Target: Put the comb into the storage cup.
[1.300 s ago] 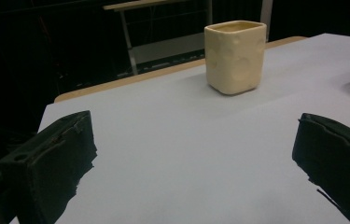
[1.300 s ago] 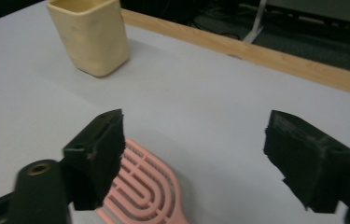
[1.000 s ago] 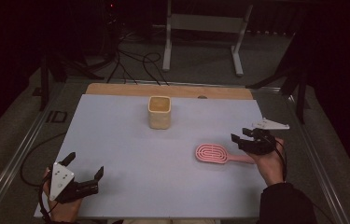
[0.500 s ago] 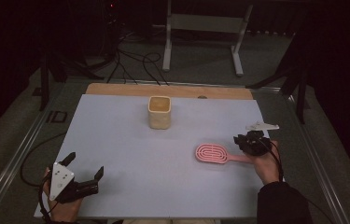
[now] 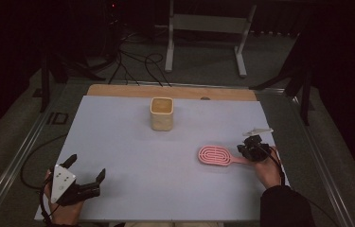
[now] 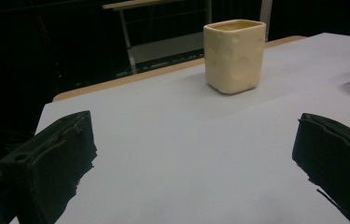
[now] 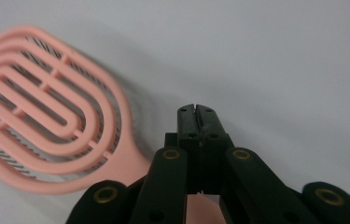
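Near the desk's right edge, the right tool point(image 5: 253, 150) has just closed its jaws on the handle of the pink oval plastic hairbrush point(image 5: 217, 156); the left tool point(image 5: 86, 176) rests wide open and empty at the near-left corner

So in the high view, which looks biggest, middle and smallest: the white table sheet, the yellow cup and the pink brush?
1. White table sheet, by far the largest.
2. Pink brush, a bit longer than the cup with its handle.
3. Yellow cup, though it sits farther from the camera, so these two are close.
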